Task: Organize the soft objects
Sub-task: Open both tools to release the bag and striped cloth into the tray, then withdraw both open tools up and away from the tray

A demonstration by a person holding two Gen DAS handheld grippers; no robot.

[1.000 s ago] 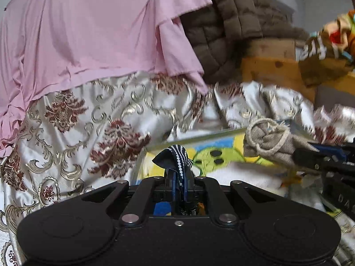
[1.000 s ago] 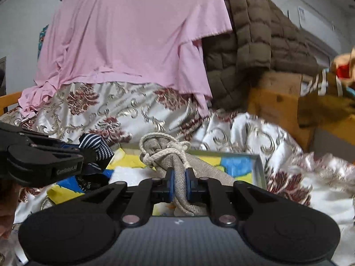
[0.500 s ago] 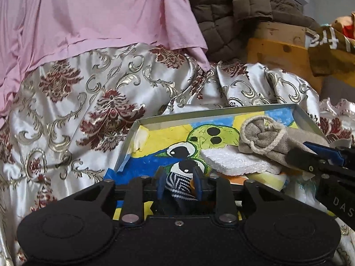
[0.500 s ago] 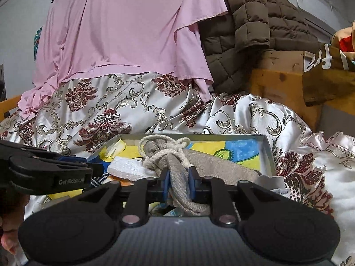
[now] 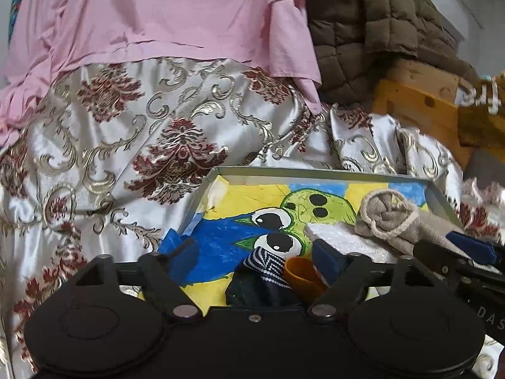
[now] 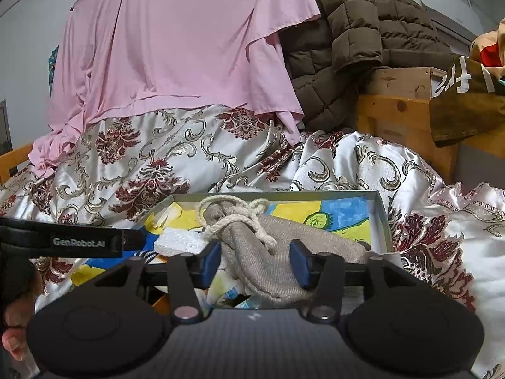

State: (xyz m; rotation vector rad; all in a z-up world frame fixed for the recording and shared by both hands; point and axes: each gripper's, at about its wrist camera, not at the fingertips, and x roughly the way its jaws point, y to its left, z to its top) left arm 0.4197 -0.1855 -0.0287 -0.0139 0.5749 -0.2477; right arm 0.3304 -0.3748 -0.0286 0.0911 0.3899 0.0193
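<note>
left gripper (image 5: 257,254) jaws just opening, wide, striped sock (image 5: 263,267) loose between them at tray (image 5: 315,173) near edge | right gripper (image 6: 255,257) just opening, drawstring pouch (image 6: 268,249) between pads, unclamped, mid-tray

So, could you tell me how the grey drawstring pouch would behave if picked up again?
The pouch would probably sag, since its woven cloth lies slumped and creased. It looks light. The knotted cord might offer a firmer hold.
</note>
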